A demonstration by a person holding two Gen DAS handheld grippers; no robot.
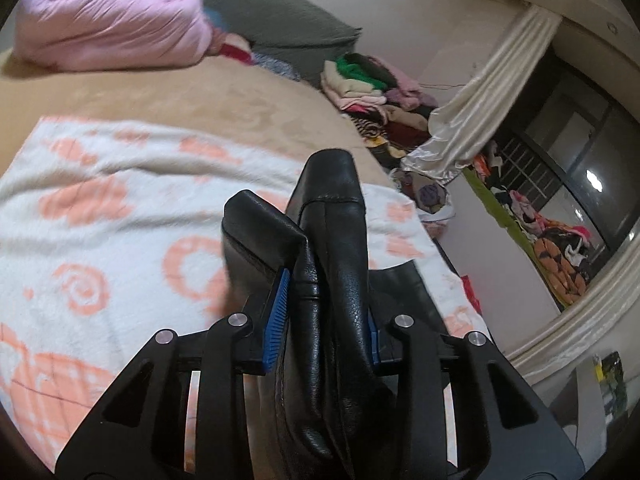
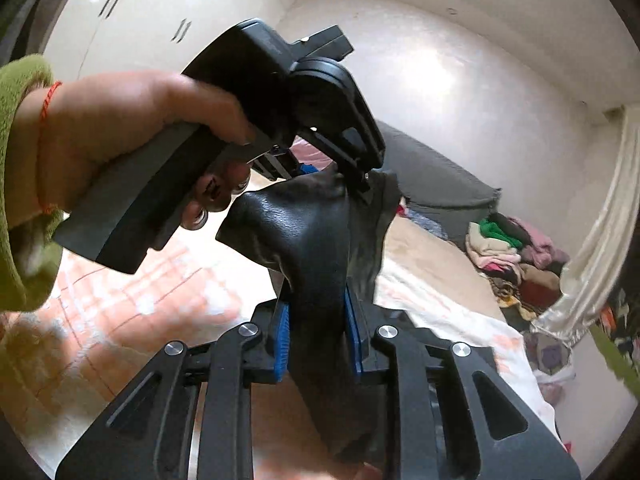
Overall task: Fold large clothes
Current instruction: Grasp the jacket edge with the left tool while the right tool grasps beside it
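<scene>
Both grippers, left gripper [image 1: 326, 320] and right gripper [image 2: 318, 336], clench the black leather garment [image 1: 340, 248] between 2 blue pads [image 1: 278, 320].

The bed [image 1: 248, 96] carried a tan cover. A white blanket with orange patterns [image 1: 120, 208] lay spread flat across its near part. A bundled pink quilt [image 1: 108, 20] rested at the far left, touching a grey cushion [image 1: 272, 16]. A pile of folded clothes [image 1: 372, 84] sat at the far right edge.

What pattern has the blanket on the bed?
White blanket with peach-orange swirls and shapes, clearest in the left wrist view.
</scene>
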